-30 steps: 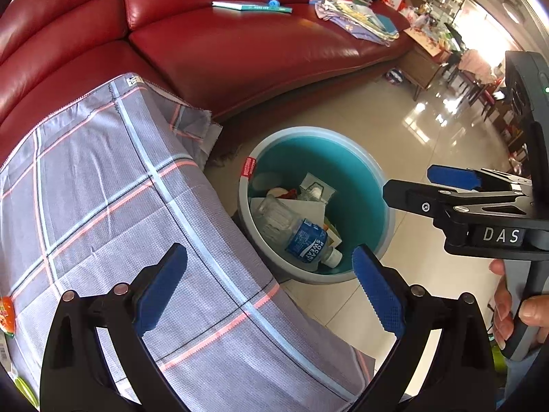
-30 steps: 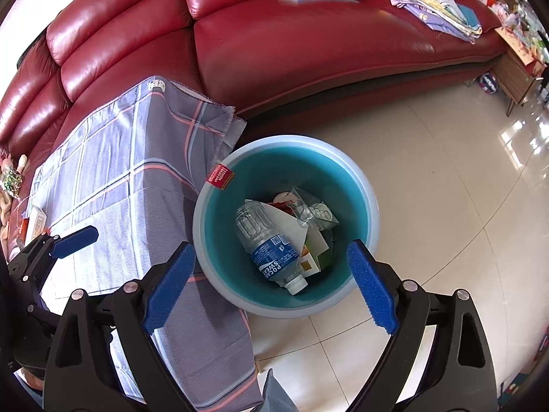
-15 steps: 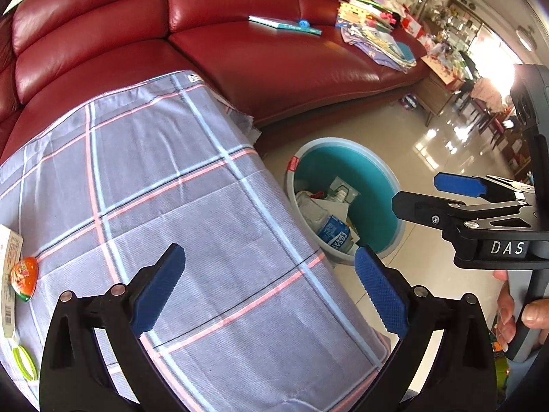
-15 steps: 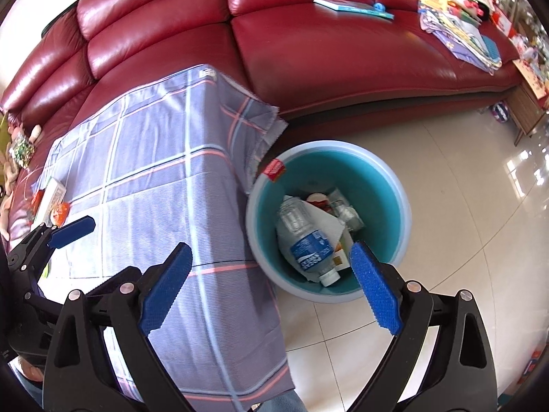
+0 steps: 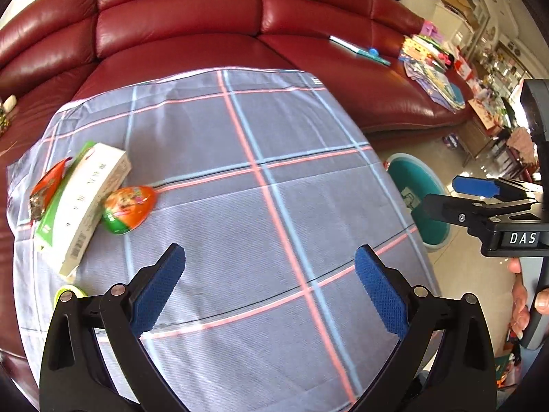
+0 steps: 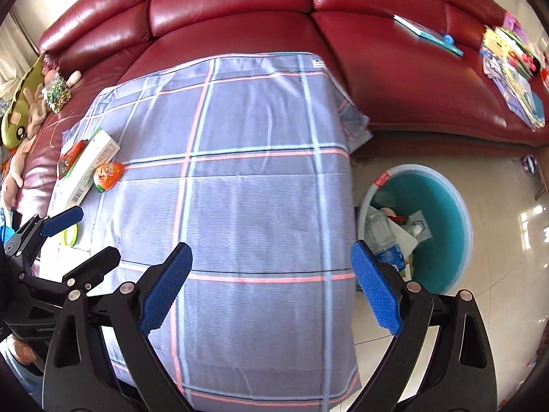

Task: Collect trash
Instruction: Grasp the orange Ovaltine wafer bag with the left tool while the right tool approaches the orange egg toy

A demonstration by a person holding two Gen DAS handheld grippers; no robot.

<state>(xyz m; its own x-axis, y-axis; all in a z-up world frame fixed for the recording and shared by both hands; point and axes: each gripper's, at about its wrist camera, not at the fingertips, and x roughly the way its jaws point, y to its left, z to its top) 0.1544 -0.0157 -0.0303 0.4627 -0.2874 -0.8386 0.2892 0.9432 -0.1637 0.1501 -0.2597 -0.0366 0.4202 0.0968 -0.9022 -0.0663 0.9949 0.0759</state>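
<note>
On the plaid cloth (image 5: 274,189) at its left lie a white and green carton (image 5: 82,202), an orange egg-shaped wrapper (image 5: 128,208), an orange packet (image 5: 46,189) and a yellow-green ring (image 5: 68,292). My left gripper (image 5: 271,274) hovers open over the cloth, right of that trash, holding nothing. My right gripper (image 6: 271,274) is open and empty above the cloth's near right part. The teal bin (image 6: 442,206) stands on the floor to the right, with a plastic bottle (image 6: 384,237) and papers inside. The same carton (image 6: 89,168) and egg wrapper (image 6: 108,175) show far left in the right wrist view.
A red leather sofa (image 5: 206,27) curves behind the table, carrying a book (image 5: 357,49) and a pile of papers (image 5: 432,72). Soft toys (image 6: 24,103) sit on its left end. Glossy tiled floor (image 6: 507,257) lies right of the bin. A hand (image 5: 525,305) grips the right tool.
Both grippers have swung left, away from the bin and over the cloth. The carton, egg wrapper and packet have come into view. Both grippers stay open.
</note>
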